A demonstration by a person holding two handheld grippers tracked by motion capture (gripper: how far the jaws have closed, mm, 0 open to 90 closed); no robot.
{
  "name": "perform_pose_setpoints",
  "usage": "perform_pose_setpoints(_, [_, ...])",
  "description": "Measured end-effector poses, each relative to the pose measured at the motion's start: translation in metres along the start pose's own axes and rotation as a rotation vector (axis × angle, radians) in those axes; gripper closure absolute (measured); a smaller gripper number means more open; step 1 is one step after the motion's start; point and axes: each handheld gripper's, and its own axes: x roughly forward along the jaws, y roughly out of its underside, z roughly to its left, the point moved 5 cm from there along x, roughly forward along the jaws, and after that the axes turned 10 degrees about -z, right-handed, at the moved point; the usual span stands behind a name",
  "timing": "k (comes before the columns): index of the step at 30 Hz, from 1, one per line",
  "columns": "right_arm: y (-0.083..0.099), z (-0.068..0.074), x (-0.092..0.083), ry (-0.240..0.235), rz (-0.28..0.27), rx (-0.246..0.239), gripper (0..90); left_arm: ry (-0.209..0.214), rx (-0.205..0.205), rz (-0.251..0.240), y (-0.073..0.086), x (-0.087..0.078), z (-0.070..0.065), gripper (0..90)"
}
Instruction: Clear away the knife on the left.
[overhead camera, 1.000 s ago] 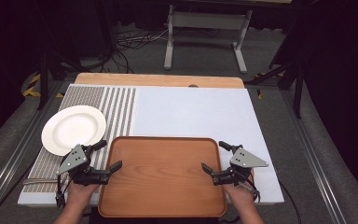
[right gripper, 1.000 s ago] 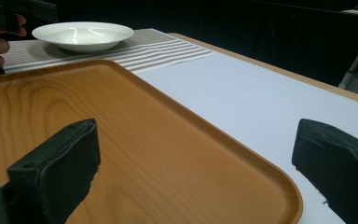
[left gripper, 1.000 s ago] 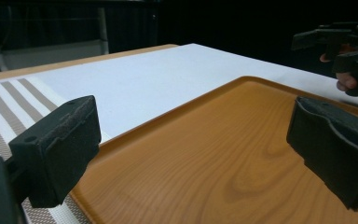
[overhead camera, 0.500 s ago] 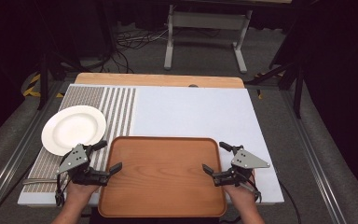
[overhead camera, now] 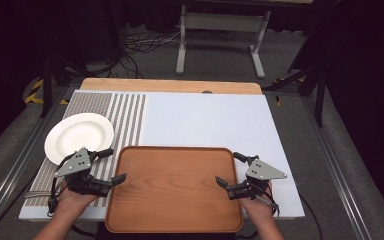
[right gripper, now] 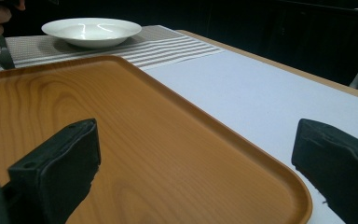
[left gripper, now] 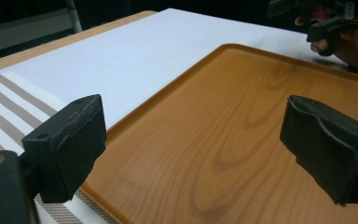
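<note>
1. At 6 o'clock on table (overhead camera: 205, 117): tray (overhead camera: 175, 187), wood-grain, lying flat, nothing on it.
2. L gripper (overhead camera: 114, 176) at tray's 9 o'clock edge; jaws wide, one either side of rim, not clamped.
3. R gripper (overhead camera: 221, 181) at 3 o'clock edge; jaws wide, astride rim, no grip yet.
4. Progress (est.): both tools lined up; closing on rim and lift left to do.
5. Plate (overhead camera: 79, 137) at 10 o'clock on striped mat (overhead camera: 125, 112), untouched.
6. Brands/labels/writing: none legible.

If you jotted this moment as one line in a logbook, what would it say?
left gripper: open, at tray's left rim | right gripper: open, at tray's right rim | wooden tray: flat on table, nothing on it | white plate: on striped mat
</note>
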Motion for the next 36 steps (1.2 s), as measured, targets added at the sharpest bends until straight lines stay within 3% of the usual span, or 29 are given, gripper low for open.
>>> perform_pose_setpoints(6, [-0.001,-0.002,-0.002,0.005,-0.008,-0.002,1.8,0.008,0.026,0.056,-0.007,-0.009,0.008,8.4])
perform_pose_setpoints(11, [-0.002,-0.003,-0.003,0.005,-0.009,-0.007,1.8,0.012,0.033,0.075,-0.010,-0.013,0.011,8.7])
perform_pose_setpoints(16, [-0.001,-0.004,-0.004,0.006,-0.013,-0.002,1.8,0.050,0.057,0.136,-0.011,-0.017,0.013,10.8])
perform_pose_setpoints(23, [-0.001,-0.004,-0.004,0.002,-0.014,0.002,2.1,0.070,0.073,0.189,-0.012,-0.024,0.015,11.3])
perform_pose_setpoints(36, [0.000,-0.004,-0.003,-0.010,-0.001,0.002,2.3,0.103,0.107,0.348,-0.011,-0.045,0.023,14.8])
